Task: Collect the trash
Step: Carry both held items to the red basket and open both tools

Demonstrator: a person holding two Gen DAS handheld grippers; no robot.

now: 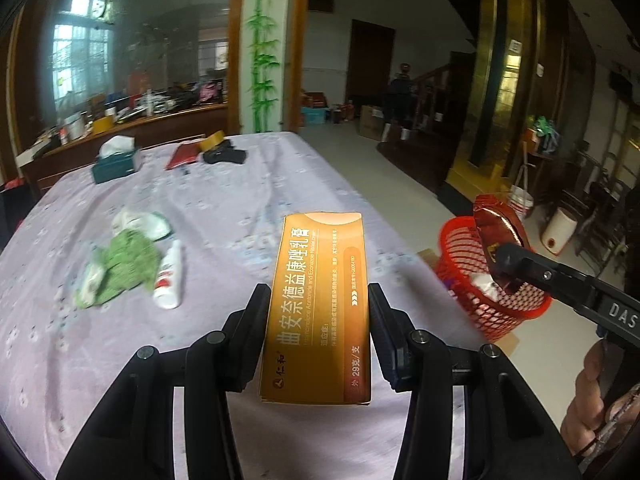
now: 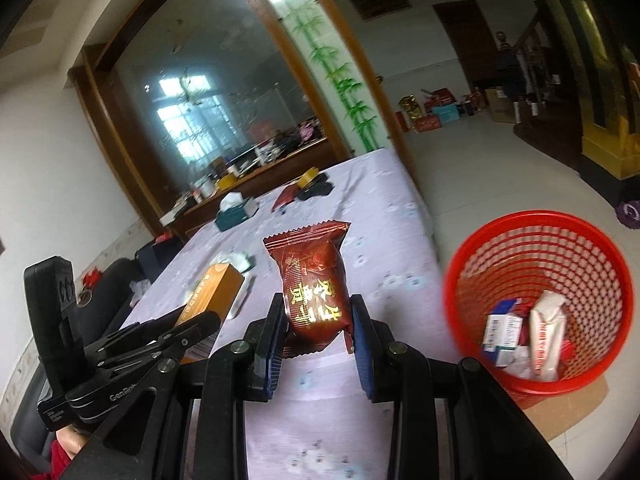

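My left gripper (image 1: 318, 300) is shut on an orange medicine box (image 1: 320, 304) and holds it above the purple tablecloth (image 1: 240, 208). My right gripper (image 2: 318, 312) is shut on a dark red snack packet (image 2: 314, 284), held above the table's right part. In the left wrist view that packet (image 1: 498, 228) hangs over the red mesh waste basket (image 1: 460, 248). The basket (image 2: 520, 236) stands on the floor to the right of the table and holds several cartons (image 2: 544, 332). The orange box (image 2: 216, 292) also shows in the right wrist view.
On the table lie a green cloth (image 1: 128, 264), a white tube (image 1: 170, 276), crumpled white paper (image 1: 140, 222), a tissue box (image 1: 116, 162), a red booklet (image 1: 182, 156), a tape roll (image 1: 212, 140) and a black item (image 1: 224, 156). Cardboard (image 2: 572, 412) lies under the basket.
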